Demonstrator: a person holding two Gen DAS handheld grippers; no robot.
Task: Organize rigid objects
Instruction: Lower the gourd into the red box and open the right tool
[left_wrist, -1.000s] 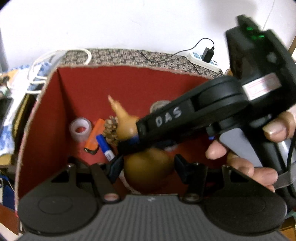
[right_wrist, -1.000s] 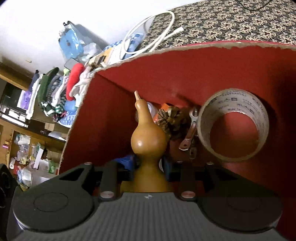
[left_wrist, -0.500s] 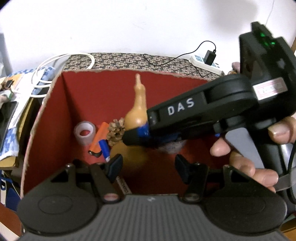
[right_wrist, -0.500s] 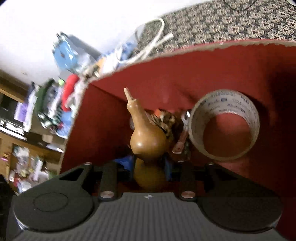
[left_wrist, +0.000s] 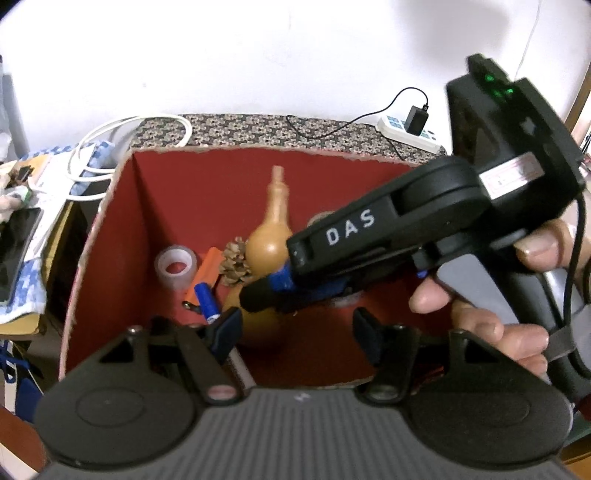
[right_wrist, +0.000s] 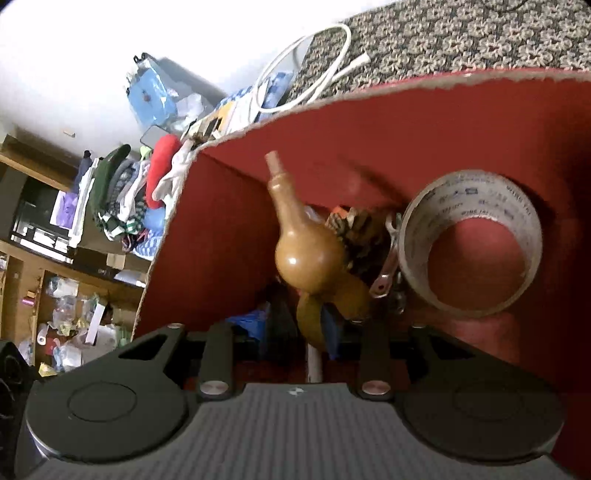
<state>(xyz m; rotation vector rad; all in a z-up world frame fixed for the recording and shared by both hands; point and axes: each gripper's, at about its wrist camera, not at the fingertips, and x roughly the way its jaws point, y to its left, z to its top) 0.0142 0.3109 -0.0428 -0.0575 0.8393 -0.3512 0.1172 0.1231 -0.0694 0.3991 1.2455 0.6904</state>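
Glossy gourd (right_wrist: 308, 254) now tilted, right tool (right_wrist: 295, 332) pinching its base; left tool (left_wrist: 295, 328) spread.

Gourd (right_wrist: 308, 254) tilted between tool (right_wrist: 295, 332) fingers

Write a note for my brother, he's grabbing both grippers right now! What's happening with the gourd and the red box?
Left gripper: open, empty, hovering at the red box's near edge.
Right gripper: shut on the gourd, low inside the box.
Lying in the box: big tape roll, small clear tape, pine cone, blue marker.
Left to do: probably settle the gourd, release it, lift out.
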